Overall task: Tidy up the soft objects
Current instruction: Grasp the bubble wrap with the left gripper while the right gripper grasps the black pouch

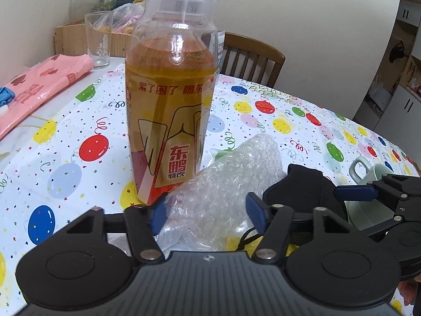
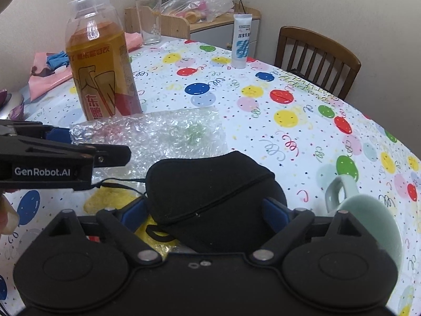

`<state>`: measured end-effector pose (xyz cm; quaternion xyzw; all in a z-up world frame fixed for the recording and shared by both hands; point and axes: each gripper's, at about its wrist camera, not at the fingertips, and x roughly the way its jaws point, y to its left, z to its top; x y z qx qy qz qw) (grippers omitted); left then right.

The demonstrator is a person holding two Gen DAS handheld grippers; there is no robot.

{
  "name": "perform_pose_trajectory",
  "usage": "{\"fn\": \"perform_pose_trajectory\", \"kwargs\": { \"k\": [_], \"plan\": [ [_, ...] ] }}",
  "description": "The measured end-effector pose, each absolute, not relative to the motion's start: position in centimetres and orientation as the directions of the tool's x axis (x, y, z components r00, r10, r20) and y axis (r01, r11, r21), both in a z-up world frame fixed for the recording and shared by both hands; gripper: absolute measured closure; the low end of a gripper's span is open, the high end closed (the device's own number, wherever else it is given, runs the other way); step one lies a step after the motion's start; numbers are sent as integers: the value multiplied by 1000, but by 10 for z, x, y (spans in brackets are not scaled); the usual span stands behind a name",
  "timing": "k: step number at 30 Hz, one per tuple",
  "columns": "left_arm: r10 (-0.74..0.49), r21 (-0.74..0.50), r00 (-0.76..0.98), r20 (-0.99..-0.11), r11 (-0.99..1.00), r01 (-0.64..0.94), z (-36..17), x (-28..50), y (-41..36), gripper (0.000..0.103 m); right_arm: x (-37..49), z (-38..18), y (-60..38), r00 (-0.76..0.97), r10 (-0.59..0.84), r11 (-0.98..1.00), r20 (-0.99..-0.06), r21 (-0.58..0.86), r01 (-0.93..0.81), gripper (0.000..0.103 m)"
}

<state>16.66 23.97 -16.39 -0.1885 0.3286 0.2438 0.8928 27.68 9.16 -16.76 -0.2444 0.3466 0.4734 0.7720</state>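
A clear bubble wrap sheet [image 1: 226,181] lies on the balloon-print tablecloth [image 1: 79,121], in front of a tall orange drink bottle [image 1: 171,105]. My left gripper [image 1: 206,212] is open, its blue fingertips [image 1: 159,214] on either side of the wrap's near edge. A black fabric face mask [image 2: 210,200] lies partly on the bubble wrap [image 2: 163,134]. My right gripper [image 2: 206,210] is open, its jaws on either side of the mask. The mask [image 1: 305,192] and right gripper [image 1: 355,192] also show in the left wrist view. The left gripper [image 2: 63,142] shows at the left of the right wrist view.
A pale green mug [image 2: 368,216] lies right of the mask. A drinking glass [image 2: 150,21], a white tube [image 2: 242,42], pink bags [image 1: 34,89] and a wooden box [image 2: 184,23] stand at the back. A wooden chair [image 2: 315,58] is behind the table.
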Motion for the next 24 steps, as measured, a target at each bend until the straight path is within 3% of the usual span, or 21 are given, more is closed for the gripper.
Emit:
{"fn": "perform_pose_trajectory", "kwargs": {
  "k": [8,11,13,17,24],
  "plan": [
    [313,-159,690,-653,834,-529,-153,170,229,68,280,-163,86,329,560,456,-761,-49,-889,33],
    [306,-165,700,-646,839,-519,-150,172,227,73,283,-159,82,327,564,466,-759,-35,-884,46],
    [304,-158,702,-644,845,-511,-149,173,224,83,284,-157,80,315,570,468,-759,-16,-884,54],
    [302,-150,703,-644,851,-503,-146,176,222,89,283,-155,77,326,562,468,-760,-33,-883,67],
    [295,-147,732,-615,868,-474,-135,174,213,94,285,-142,66,346,582,494,-736,-18,-869,79]
  ]
}}
